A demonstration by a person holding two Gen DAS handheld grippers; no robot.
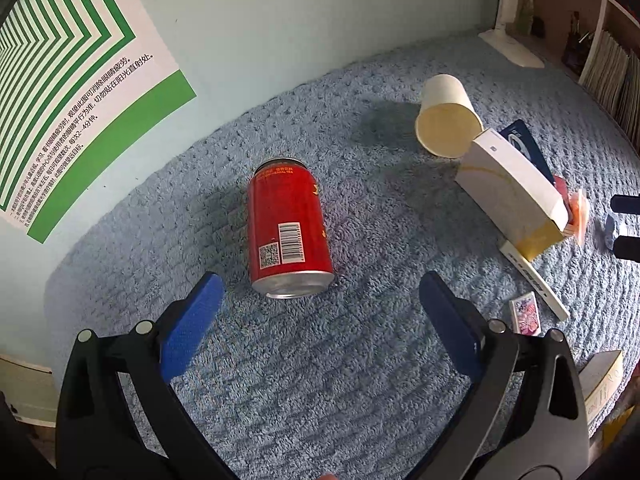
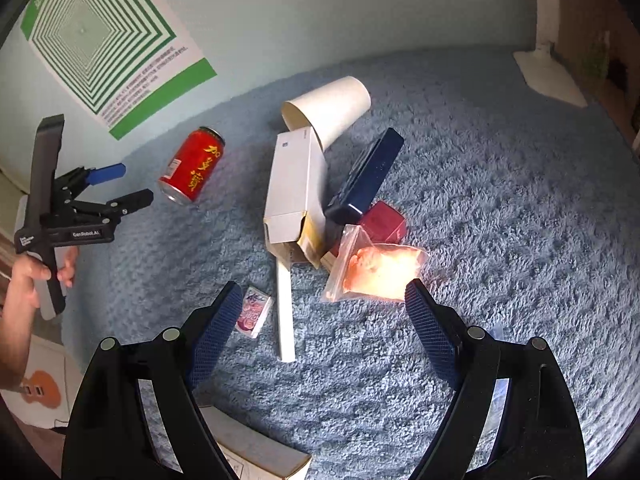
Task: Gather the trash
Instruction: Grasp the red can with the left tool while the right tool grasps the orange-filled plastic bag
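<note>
Centrally in the left wrist view, a red can [image 1: 289, 229] lies on its side on the blue carpet [image 1: 360, 360], just beyond the left gripper [image 1: 320, 300], whose blue pads [image 1: 192, 328] stand wide apart with nothing between them. To the upper right of the can, a paper cup [image 1: 446, 118] lies tipped over, touching a white carton [image 1: 512, 196] that rests against a dark blue box [image 2: 366, 178]. In the right wrist view, the right gripper [image 2: 320, 312] also gapes wide and empty over the carpet, with a clear plastic bag [image 2: 376, 270] just beyond its right finger and a small pink packet [image 2: 252, 312] beside its left one. A red box [image 2: 382, 222] sits behind the bag. A green-striped poster [image 2: 100, 40] hangs on the wall at upper left.
</note>
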